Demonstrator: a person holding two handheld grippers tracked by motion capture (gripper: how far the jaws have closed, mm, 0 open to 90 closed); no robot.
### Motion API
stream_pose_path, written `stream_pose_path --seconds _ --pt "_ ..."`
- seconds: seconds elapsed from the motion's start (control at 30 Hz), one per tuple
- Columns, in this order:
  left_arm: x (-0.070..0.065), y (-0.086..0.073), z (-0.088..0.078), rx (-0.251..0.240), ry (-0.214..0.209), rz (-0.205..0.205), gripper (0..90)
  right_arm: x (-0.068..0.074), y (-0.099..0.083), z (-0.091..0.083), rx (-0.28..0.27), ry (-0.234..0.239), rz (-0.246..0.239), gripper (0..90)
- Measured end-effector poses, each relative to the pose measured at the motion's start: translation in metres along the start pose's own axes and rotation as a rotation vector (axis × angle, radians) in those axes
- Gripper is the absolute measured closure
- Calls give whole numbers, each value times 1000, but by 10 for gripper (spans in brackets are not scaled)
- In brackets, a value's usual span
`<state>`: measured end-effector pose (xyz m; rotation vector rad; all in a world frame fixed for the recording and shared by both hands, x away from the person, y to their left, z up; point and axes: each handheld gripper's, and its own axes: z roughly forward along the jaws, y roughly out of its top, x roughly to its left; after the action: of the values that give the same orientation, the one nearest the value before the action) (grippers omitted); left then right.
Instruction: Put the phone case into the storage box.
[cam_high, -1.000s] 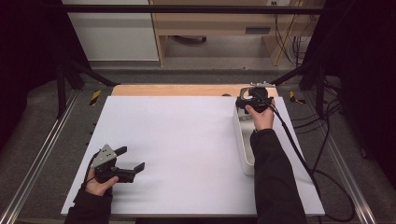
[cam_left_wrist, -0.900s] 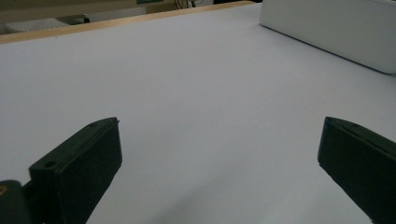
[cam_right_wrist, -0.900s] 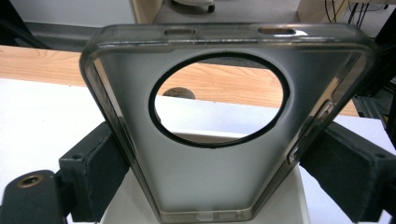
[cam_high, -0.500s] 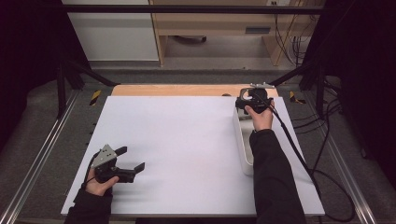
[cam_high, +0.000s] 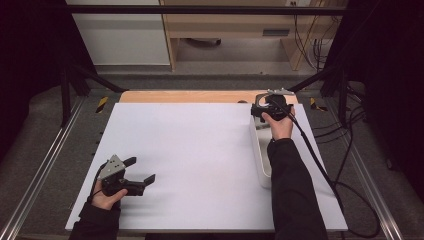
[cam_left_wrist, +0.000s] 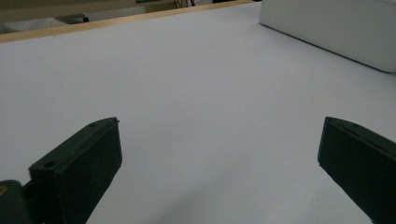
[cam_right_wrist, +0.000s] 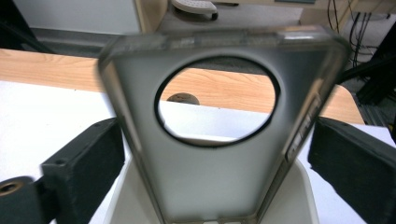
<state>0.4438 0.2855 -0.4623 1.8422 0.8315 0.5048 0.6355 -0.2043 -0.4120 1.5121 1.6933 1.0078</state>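
Left gripper (cam_left_wrist: 219, 158) jaws spread wide, nothing between them, low over the white table sheet (cam_left_wrist: 187, 93). White tray (cam_left_wrist: 336, 28) lies well beyond the jaws, toward the right one, its long side wall facing the camera. Wooden table edge (cam_left_wrist: 116, 21) runs behind the tray's left end.

A white sheet (cam_high: 200, 160) covers the tabletop, and a strip of wooden table edge (cam_high: 190, 96) shows at 12 o'clock. At 11 o'clock beyond stands a white cabinet (cam_high: 117, 37), with cables (cam_high: 310, 30) at 1 o'clock.
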Motion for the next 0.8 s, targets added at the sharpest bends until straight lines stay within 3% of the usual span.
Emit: stream_pose_path --seconds 0.27,0.53,0.8 --pt "0 0 0 0 -1 0 0 -3 2 -2 -15 -3 -10 12" --pt "0 0 0 -3 -3 1 0 -7 9 -16 -50 9 -15 9" --pt "-1 1 0 -8 -9 -2 0 -1 14 -44 -97 92 -42 6"
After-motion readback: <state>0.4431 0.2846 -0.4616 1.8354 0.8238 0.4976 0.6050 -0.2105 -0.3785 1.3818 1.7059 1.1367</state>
